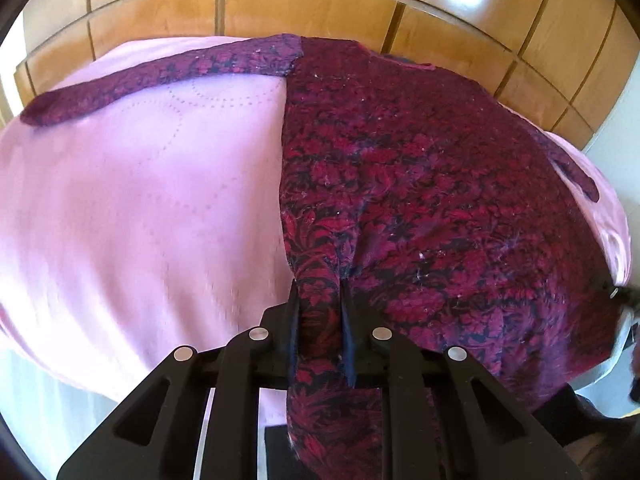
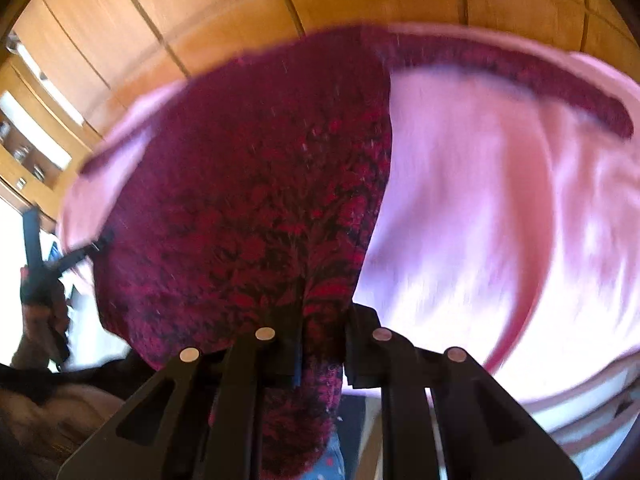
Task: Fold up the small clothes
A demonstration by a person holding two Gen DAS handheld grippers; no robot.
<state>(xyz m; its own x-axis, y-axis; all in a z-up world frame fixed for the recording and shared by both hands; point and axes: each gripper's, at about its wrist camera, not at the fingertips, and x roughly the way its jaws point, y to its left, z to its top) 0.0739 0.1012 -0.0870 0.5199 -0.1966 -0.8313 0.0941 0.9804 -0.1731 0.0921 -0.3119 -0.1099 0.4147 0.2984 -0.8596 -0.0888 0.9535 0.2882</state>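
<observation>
A dark red floral-patterned garment (image 1: pixel 420 184) lies spread on a pink bedspread (image 1: pixel 140 200), one long sleeve (image 1: pixel 160 76) stretched out to the left. My left gripper (image 1: pixel 320 292) is shut on the garment's near left hem corner, the cloth bunched between its black fingers (image 1: pixel 294 320). In the right wrist view the same garment (image 2: pixel 248 184) fills the left half, blurred. My right gripper (image 2: pixel 324 316) is shut on the near right hem corner, cloth pinched between its pads. The left gripper (image 2: pixel 96 246) shows at the far left edge of that view.
Wooden cabinet panels (image 1: pixel 280 4) stand behind the bed. A person's hand (image 2: pixel 44 312) holds the other gripper's handle at the left of the right wrist view. Shelving (image 2: pixel 24 152) shows at the far left. The pink bedspread (image 2: pixel 500 220) extends to the right of the garment.
</observation>
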